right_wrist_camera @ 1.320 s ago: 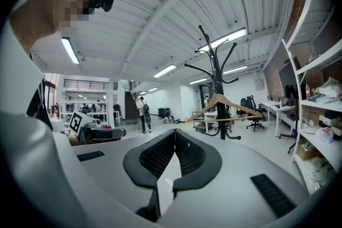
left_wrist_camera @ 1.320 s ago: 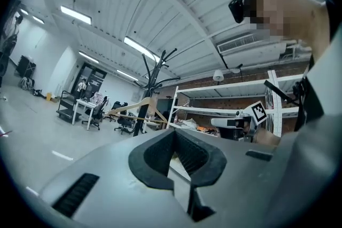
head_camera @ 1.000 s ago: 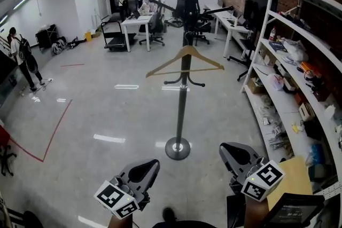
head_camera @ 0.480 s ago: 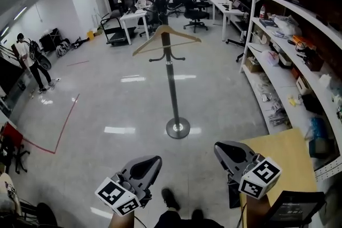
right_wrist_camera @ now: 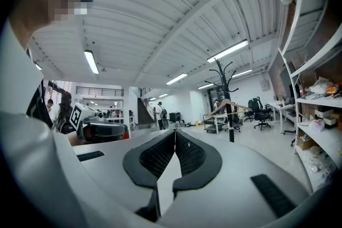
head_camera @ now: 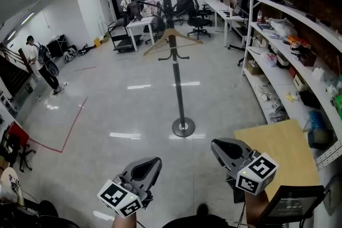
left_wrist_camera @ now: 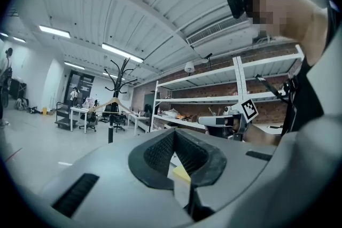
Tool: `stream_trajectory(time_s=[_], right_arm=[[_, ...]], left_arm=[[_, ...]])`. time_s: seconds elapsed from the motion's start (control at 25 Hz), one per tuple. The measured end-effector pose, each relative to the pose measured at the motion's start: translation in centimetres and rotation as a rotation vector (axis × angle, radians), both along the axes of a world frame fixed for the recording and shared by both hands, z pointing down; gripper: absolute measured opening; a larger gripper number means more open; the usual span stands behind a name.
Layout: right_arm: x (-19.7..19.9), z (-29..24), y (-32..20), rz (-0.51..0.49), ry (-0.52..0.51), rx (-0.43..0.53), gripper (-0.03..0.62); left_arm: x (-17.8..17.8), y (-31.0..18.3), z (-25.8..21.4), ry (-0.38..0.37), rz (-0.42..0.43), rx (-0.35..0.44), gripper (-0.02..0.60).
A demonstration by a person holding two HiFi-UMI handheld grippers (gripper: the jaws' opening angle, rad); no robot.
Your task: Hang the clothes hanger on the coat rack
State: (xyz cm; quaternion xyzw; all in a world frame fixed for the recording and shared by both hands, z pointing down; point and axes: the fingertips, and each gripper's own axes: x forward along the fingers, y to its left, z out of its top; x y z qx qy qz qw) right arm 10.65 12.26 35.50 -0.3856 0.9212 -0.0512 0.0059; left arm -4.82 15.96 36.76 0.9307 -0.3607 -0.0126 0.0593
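A wooden clothes hanger hangs on the black coat rack, which stands on a round base in the middle of the floor. Both grippers are low at the bottom of the head view, far from the rack. My left gripper is shut with nothing in it, and so is my right gripper. In the left gripper view the hanger and rack are small and far off beyond the left gripper. In the right gripper view the hanger is equally distant beyond the right gripper.
White shelving full of items runs along the right wall. A light wooden tabletop is at the right, by my right gripper. Desks and office chairs stand at the back. A person stands far left near red floor tape.
The view has drawn back from the coat rack, which now looks smaller and farther away. The hanger stays on the rack. Both grippers remain shut and low.
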Motion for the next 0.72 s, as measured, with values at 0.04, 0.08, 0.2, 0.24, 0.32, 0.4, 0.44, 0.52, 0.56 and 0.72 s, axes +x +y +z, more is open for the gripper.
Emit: stream_trajectory(time_s=[0.04,0.08,0.2,0.24,0.32,0.4,0.44,0.52,0.56,0.72], right_arm=[[-0.6,0.1,1.1,0.004,0.002,0.001,0.008],[-1.4,0.1,2.3,0.008,0.004,0.001,0.008],[-4.2,0.3,6.2,0.021,0.025,0.011,0.008],[-5.1,0.5,7.4,0.026,0.039,0.007,0.008],[-6.3,1.2,9.8,0.035,0.059,-0.013,0.008],[-7.3,1.6,12.3,0.05,0.064,-0.026,0.008],[-7.8,1.8,13.7,0.062,0.066,-0.027,0.008],[-8.6,2.3,16.7,0.093,0.073,-0.032,0.008],[-8.9,2.6,18.1,0.109,0.073,-0.039,0.008],[-9.6,3.0,23.0,0.128,0.088,-0.052,0.008]], left_arm=[[-0.7,1.3,0.3,0.003,-0.001,0.0,-0.002],[-1.6,2.6,0.7,0.006,-0.005,-0.005,0.0],[-5.1,6.3,1.9,0.012,-0.021,-0.031,0.0],[-6.0,7.5,2.5,0.015,-0.023,-0.044,0.0],[-7.2,9.9,3.3,0.024,-0.019,-0.067,0.0],[-8.3,12.4,3.8,0.031,-0.006,-0.072,0.0],[-9.0,13.7,4.0,0.036,0.002,-0.075,0.0],[-10.1,16.3,4.6,0.049,0.019,-0.094,-0.001],[-10.4,17.4,4.8,0.05,0.031,-0.102,-0.001],[-10.3,21.4,4.3,0.052,0.078,-0.101,0.0]])
